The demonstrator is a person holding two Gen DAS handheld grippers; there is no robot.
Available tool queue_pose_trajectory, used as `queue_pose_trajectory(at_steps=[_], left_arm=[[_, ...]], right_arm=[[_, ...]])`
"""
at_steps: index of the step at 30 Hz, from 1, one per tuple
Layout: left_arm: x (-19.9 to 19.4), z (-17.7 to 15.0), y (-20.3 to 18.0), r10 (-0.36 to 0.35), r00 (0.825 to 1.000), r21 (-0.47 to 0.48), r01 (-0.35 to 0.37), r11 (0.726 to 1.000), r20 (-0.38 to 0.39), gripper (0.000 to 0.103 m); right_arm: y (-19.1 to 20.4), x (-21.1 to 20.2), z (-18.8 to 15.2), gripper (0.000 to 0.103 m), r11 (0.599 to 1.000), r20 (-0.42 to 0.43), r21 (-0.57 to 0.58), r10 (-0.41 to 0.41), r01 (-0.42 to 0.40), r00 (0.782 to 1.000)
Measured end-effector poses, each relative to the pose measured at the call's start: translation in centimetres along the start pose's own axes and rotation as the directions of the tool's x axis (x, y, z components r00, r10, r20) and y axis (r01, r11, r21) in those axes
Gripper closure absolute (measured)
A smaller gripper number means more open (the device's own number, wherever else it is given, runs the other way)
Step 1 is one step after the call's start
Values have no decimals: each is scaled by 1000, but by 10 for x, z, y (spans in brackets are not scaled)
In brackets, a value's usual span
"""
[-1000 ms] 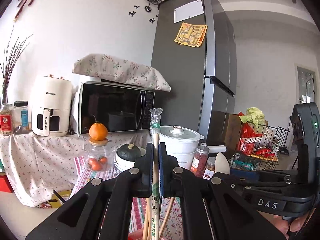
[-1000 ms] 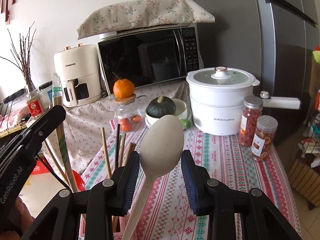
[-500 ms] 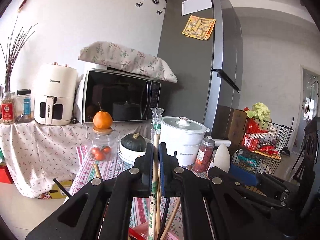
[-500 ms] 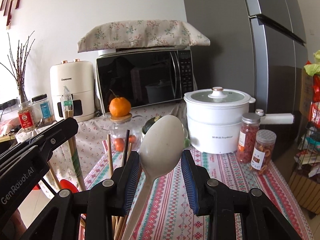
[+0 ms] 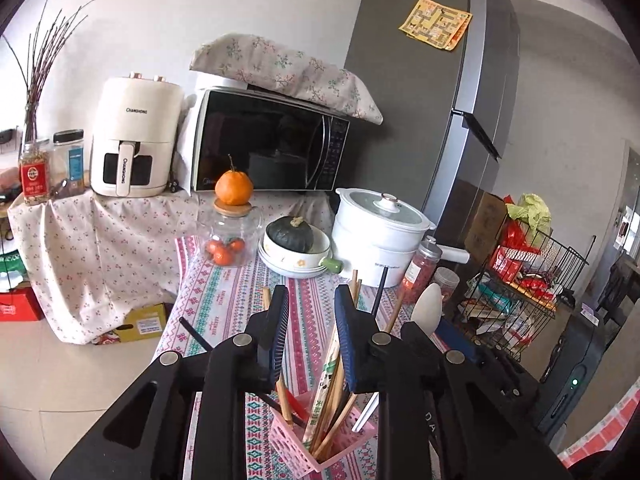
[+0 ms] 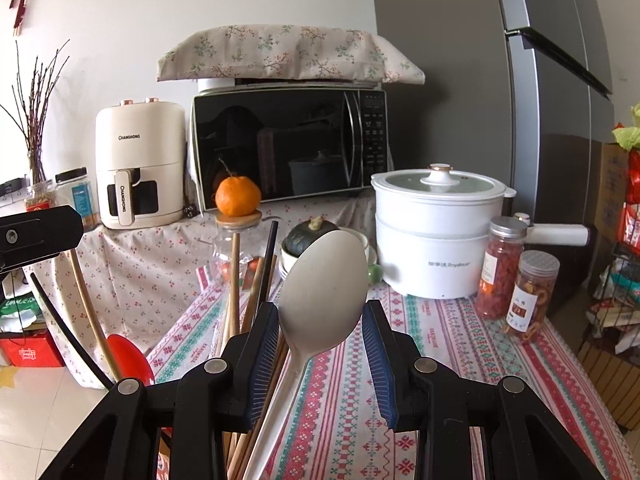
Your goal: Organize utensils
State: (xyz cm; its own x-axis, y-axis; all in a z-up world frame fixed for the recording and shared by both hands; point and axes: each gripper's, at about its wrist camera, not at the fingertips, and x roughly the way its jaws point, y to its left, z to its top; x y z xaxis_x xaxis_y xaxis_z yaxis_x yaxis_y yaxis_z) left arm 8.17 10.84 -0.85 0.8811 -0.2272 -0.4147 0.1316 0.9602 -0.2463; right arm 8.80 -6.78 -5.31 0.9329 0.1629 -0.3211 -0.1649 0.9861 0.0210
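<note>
1. Left gripper [image 5: 311, 322]: jaws opening, with a gap each side of the wrapped chopsticks [image 5: 328, 376] that stand between them; the pads no longer press on the pair.
2. Wrapped chopsticks: lower ends down in the pink slotted holder [image 5: 298, 446], which sits on the patterned tablecloth [image 5: 224, 300] at the near edge, directly below the left gripper. Long axis near upright, leaning slightly right, tips upward.
3. Right gripper [image 6: 320, 320]: jaws part-way apart, holding a white rice spoon [image 6: 324, 292]; the grip seems to fall on the handle low between the fingers, though the contact is hard to make out.
4. Rice spoon: bowl up and away, handle running down toward the near left; long axis steep.
5. Deciding relation: the holder lies below and just left of the spoon, beside the right gripper. The right hand is nearer for the spoon's drop, judged handle-first.
</note>
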Motion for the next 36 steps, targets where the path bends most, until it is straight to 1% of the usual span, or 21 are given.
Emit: queue_pose_trajectory(at_steps=[3, 5, 7, 9, 10, 11, 13, 14, 15, 16, 17, 18, 19, 21, 22, 23, 25, 26, 28, 32, 36], left_arm=[[3, -1, 8, 30, 999, -13, -31, 999, -46, 78], [4, -3, 12, 39, 997, -17, -40, 999, -70, 77], [5, -3, 13, 51, 995, -17, -53, 998, -91, 73], [3, -4, 12, 78, 992, -12, -80, 997, -96, 63], [1, -5, 10, 96, 991, -2, -96, 995, -98, 60], [-1, -5, 7, 110, 988, 13, -109, 994, -105, 54], [-6, -8, 0, 142, 983, 47, -137, 989, -120, 46], [-9, -10, -4, 157, 979, 63, -151, 987, -126, 40], [-12, -12, -9, 169, 977, 76, -160, 984, -132, 35], [-15, -14, -13, 181, 974, 87, -170, 982, -138, 33], [-20, -15, -17, 195, 971, 97, -183, 978, -140, 26], [-24, -17, -20, 216, 966, 107, -202, 973, -141, 17], [-28, -19, -24, 241, 961, 119, -225, 967, -140, 14], [-37, -20, -32, 258, 958, 138, -241, 961, -127, 4], [-41, -21, -35, 265, 956, 147, -247, 958, -122, 3], [-44, -20, -39, 272, 954, 155, -252, 955, -123, 0], [-48, -20, -45, 284, 951, 169, -261, 950, -126, 0], [-49, -20, -47, 282, 951, 172, -259, 950, -126, 0], [-51, -20, -51, 270, 953, 172, -246, 954, -134, 0], [-51, -19, -57, 254, 958, 174, -230, 958, -135, 0], [-48, -18, -57, 250, 958, 168, -225, 960, -143, 0]], right_arm=[[3, -1, -4, 63, 1000, -8, -4, 25, -25, 1000], [3, -2, -4, 58, 999, -16, 0, 44, -44, 999], [0, -7, -1, 45, 996, -19, 26, 83, -83, 996], [-4, -13, 4, 42, 995, -22, 42, 86, -85, 996], [-6, -17, 8, 42, 995, -34, 48, 84, -82, 996], [-9, -21, 11, 41, 995, -50, 58, 85, -82, 995], [-16, -29, 19, 32, 993, -96, 90, 79, -71, 992], [-20, -33, 23, 29, 993, -120, 102, 65, -53, 991], [-23, -38, 27, 24, 994, -137, 107, 49, -34, 989], [-26, -44, 30, 19, 994, -149, 107, 29, -13, 988], [-28, -49, 32, 17, 995, -157, 102, 4, 12, 988], [-30, -54, 34, 13, 995, -169, 91, -21, 37, 985], [-32, -59, 35, 9, 995, -186, 80, -44, 60, 982], [-37, -67, 36, 3, 992, -213, 60, -93, 108, 973], [-39, -70, 36, 0, 991, -224, 41, -115, 127, 968], [-39, -73, 37, 0, 989, -236, 9, -142, 148, 961], [-38, -78, 38, 0, 978, -256, -60, -206, 198, 944], [-38, -81, 39, 0, 975, -252, -75, -223, 211, 942], [-41, -88, 42, 0, 973, -240, -82, -229, 215, 943], [-45, -92, 48, 0, 978, -238, -74, -209, 196, 949], [-46, -89, 48, 0, 978, -253, -82, -209, 194, 945]])
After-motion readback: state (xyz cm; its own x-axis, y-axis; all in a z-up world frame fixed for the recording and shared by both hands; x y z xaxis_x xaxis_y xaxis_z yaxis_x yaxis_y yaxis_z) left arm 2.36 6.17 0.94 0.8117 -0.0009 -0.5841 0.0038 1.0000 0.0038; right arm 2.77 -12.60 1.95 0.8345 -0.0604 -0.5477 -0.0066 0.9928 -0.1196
